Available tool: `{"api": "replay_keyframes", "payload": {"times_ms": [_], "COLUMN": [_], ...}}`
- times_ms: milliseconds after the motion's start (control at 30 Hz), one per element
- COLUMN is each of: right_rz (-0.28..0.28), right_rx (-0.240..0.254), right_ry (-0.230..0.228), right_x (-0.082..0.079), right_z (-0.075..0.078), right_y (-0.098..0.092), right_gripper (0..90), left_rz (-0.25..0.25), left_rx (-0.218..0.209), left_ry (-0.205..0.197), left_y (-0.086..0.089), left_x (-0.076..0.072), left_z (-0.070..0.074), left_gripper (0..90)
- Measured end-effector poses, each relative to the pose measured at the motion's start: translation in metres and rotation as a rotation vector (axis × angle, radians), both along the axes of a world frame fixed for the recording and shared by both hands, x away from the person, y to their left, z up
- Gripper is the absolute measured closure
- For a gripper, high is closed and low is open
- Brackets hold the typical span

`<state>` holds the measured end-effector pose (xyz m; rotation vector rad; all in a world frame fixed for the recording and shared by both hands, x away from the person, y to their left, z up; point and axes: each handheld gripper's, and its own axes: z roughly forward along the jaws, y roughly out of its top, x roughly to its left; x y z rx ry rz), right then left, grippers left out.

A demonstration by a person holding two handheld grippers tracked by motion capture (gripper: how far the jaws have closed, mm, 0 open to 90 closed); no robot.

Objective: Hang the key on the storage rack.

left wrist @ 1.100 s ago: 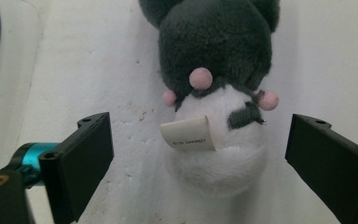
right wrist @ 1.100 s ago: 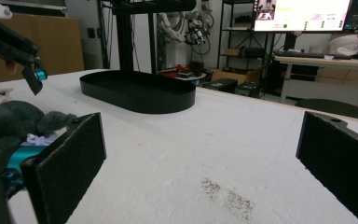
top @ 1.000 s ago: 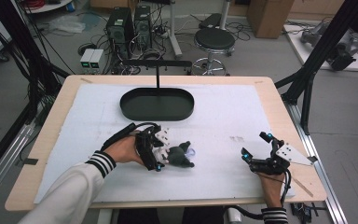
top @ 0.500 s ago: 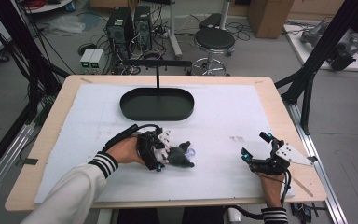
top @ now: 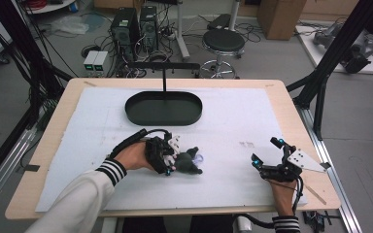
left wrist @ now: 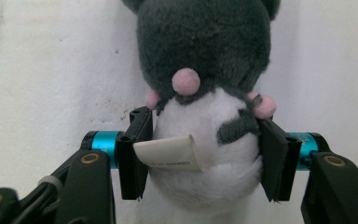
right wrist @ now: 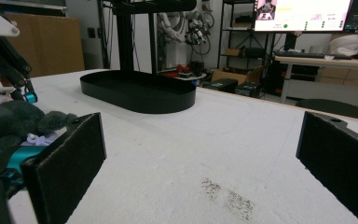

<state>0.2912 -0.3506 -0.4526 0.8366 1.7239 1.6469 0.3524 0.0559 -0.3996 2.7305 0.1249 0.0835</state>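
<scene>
The left gripper [left wrist: 200, 154] has just been closing and now pinches the plush toy [left wrist: 205, 93] at its white belly, ready for lifting; the right gripper [right wrist: 200, 177] rests spread, holding nothing.

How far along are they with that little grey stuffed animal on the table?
Early on. Done: the left claw has just been closing around the plush toy, its pads now pressing the white belly on both sides. In hand: the toy, lying on the white mat, not yet lifted. Left, probably: carrying it to the black oval tray, which looks empty. The right claw rests open, apart.
</scene>
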Motion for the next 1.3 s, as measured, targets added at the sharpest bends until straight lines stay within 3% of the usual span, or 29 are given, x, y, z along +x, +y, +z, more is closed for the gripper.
{"api": "replay_keyframes", "payload": {"times_ms": [467,700,1133,1200,1233,1300], "right_rz": [0.003,0.0,0.003,0.002,0.003,0.002], "right_rx": [0.005,0.009,0.004,0.005,0.004,0.002], "right_ry": [-0.002,0.0,-0.002,-0.002,-0.002,-0.006], "right_x": [-0.001,-0.001,-0.001,-0.001,-0.001,0.0], "right_z": [0.0,0.0,0.0,0.0,0.0,0.0], "right_y": [0.0,0.0,0.0,0.0,0.0,0.0], "right_gripper": [0.4,0.4,0.3,0.3,0.4,0.3], "left_rz": [0.021,0.071,0.217,0.22,0.242,0.249], "left_rx": [0.002,-0.065,-0.205,-0.21,-0.241,-0.245], "left_ry": [-0.02,-0.021,-0.047,-0.051,-0.053,-0.057], "left_y": [0.001,0.009,0.038,0.041,0.046,0.048], "left_x": [-0.002,-0.001,0.008,0.009,0.009,0.01], "left_z": [0.004,0.012,0.035,0.037,0.04,0.041], "left_gripper": [53.7,54.2,54.2,54.1,54.2,54.2]}}
